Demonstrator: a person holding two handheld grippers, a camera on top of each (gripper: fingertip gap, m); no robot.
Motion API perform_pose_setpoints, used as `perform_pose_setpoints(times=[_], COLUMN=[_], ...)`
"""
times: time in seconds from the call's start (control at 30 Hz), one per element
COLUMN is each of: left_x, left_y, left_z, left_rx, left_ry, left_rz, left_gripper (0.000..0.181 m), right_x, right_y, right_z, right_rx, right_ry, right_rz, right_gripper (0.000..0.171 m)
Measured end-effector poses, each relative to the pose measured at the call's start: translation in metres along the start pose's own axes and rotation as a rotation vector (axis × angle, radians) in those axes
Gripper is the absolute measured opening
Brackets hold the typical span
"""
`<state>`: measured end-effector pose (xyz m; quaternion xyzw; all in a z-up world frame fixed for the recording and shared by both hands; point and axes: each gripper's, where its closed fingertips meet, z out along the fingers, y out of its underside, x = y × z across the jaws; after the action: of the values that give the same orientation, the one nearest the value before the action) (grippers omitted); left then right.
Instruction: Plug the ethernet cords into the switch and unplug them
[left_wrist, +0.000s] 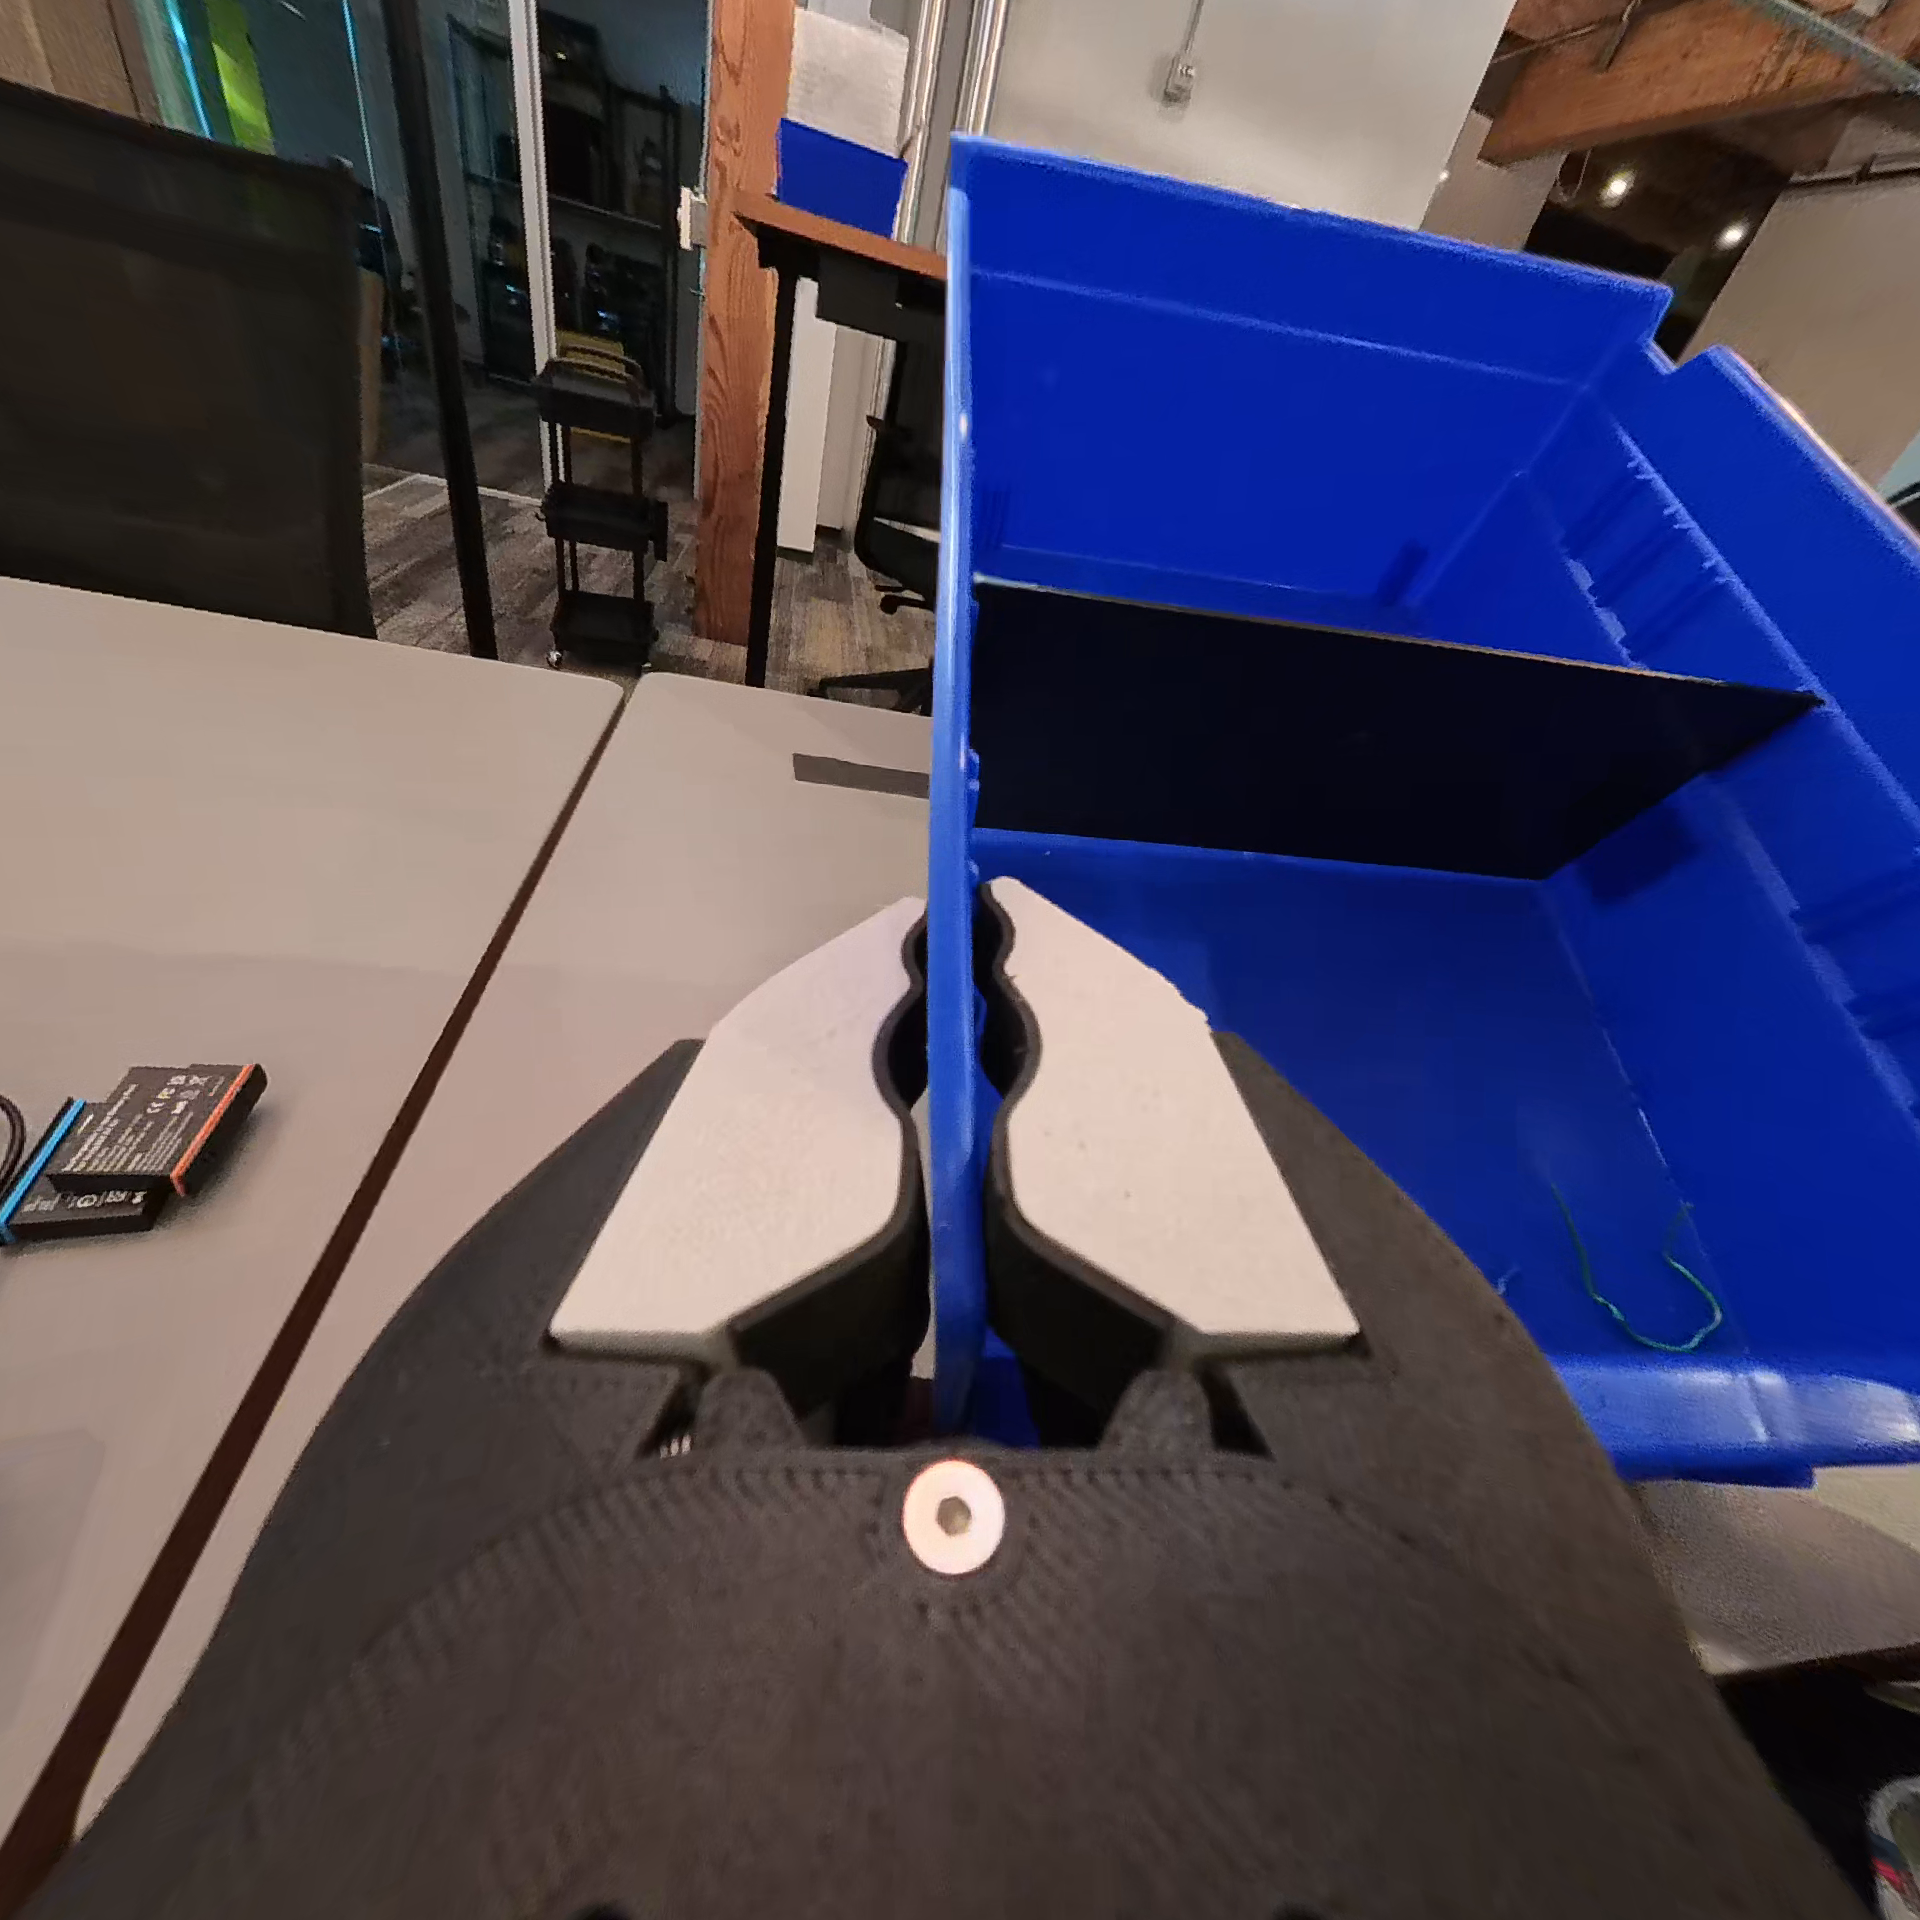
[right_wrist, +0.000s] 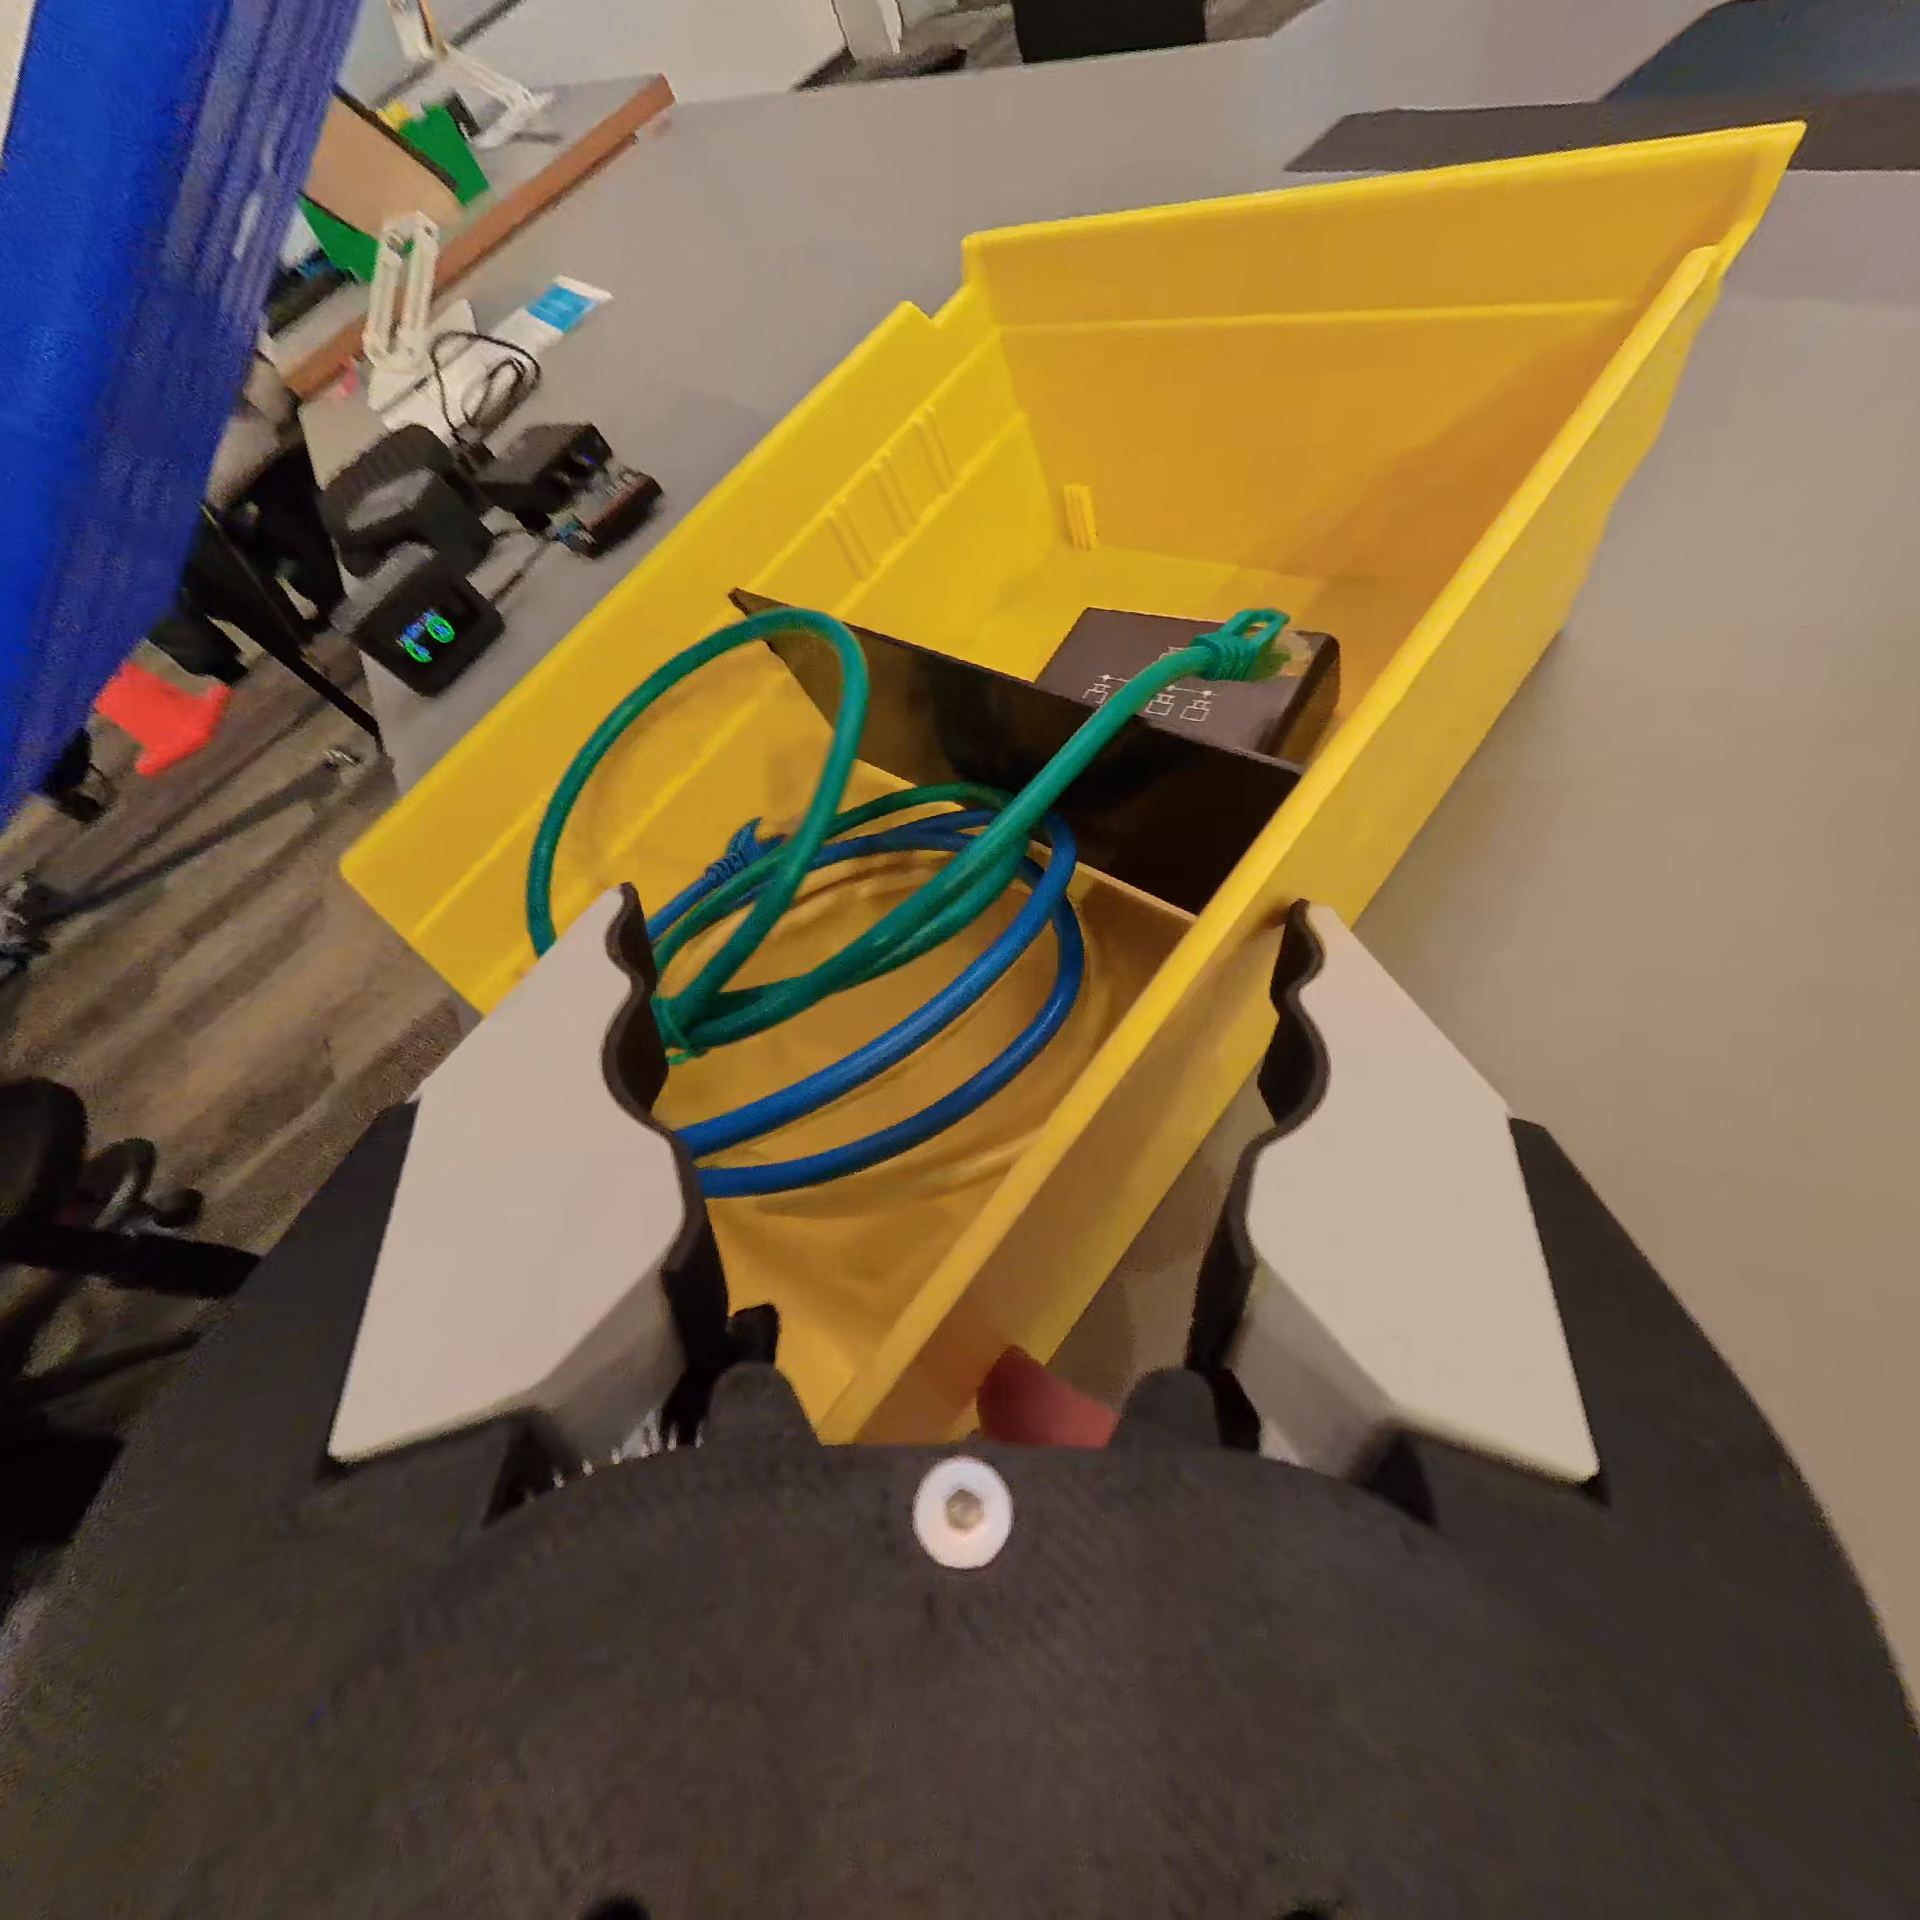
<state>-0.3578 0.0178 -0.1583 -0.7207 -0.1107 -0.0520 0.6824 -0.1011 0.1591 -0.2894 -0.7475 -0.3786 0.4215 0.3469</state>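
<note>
In the left wrist view my left gripper (left_wrist: 954, 904) is shut on the left wall of a blue bin (left_wrist: 1299, 436) and holds it tilted above the grey table (left_wrist: 675, 883). The bin holds a black divider (left_wrist: 1351, 748) and a thin green twist tie (left_wrist: 1642, 1299). In the right wrist view my right gripper (right_wrist: 961, 914) is open, its fingers straddling the near right wall of a yellow bin (right_wrist: 1299, 343). Inside it lie a coiled green ethernet cord (right_wrist: 727, 769) and a blue ethernet cord (right_wrist: 935, 1049) in the near compartment. The green cord's plug rests on the black switch (right_wrist: 1195, 675) beyond a black divider (right_wrist: 1143, 790).
Two black battery packs (left_wrist: 135, 1143) lie at the left on the table. A seam (left_wrist: 416, 1091) runs between two tabletops. A black chair back (left_wrist: 177, 353) stands behind. The blue bin's side (right_wrist: 135, 312) fills the right wrist view's left edge; devices and cables (right_wrist: 499, 499) sit beyond. My left gripper's tips are some 30 cm from the seam (left_wrist: 416, 1091).
</note>
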Motion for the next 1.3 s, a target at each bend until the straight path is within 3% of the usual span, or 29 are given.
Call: perform_pose_setpoints(times=[0.3, 0.4, 0.5, 0.7, 0.83, 0.93, 1.07, 1.3], left_x=[-0.011, -0.009, -0.003, 0.033, 0.080, 0.126, 0.202, 0.329], left_y=[-0.009, -0.009, -0.010, -0.007, -0.003, 0.013, 0.049, 0.113], left_z=[-0.010, -0.010, -0.009, 0.006, 0.027, 0.052, 0.088, 0.127], left_rx=[0.049, 0.054, 0.057, 0.056, 0.038, -0.015, -0.111, -0.228], left_ry=[-0.009, -0.003, 0.004, 0.063, 0.111, 0.166, 0.277, 0.442], left_rz=[-0.031, -0.033, -0.006, 0.018, 0.084, 0.076, 0.095, 0.163], left_gripper=[0.003, 0.004, 0.004, 0.004, 0.004, 0.004, 0.003, 0.003], right_x=[-0.072, -0.090, -0.075, -0.032, -0.009, 0.005, 0.000, 0.016], right_y=[-0.010, -0.007, -0.009, -0.051, -0.081, -0.093, -0.083, -0.035], right_z=[0.071, 0.078, 0.070, -0.011, -0.093, -0.157, -0.218, -0.271], right_rx=[0.041, 0.021, 0.042, 0.212, 0.366, 0.457, 0.505, 0.489], right_ry=[-0.145, -0.198, -0.163, -0.077, -0.115, -0.068, -0.048, 0.097], right_rz=[0.079, 0.081, 0.094, 0.022, 0.022, 0.002, -0.004, 0.014], right_gripper=[0.130, 0.134, 0.138, 0.135, 0.120, 0.123, 0.132, 0.138])
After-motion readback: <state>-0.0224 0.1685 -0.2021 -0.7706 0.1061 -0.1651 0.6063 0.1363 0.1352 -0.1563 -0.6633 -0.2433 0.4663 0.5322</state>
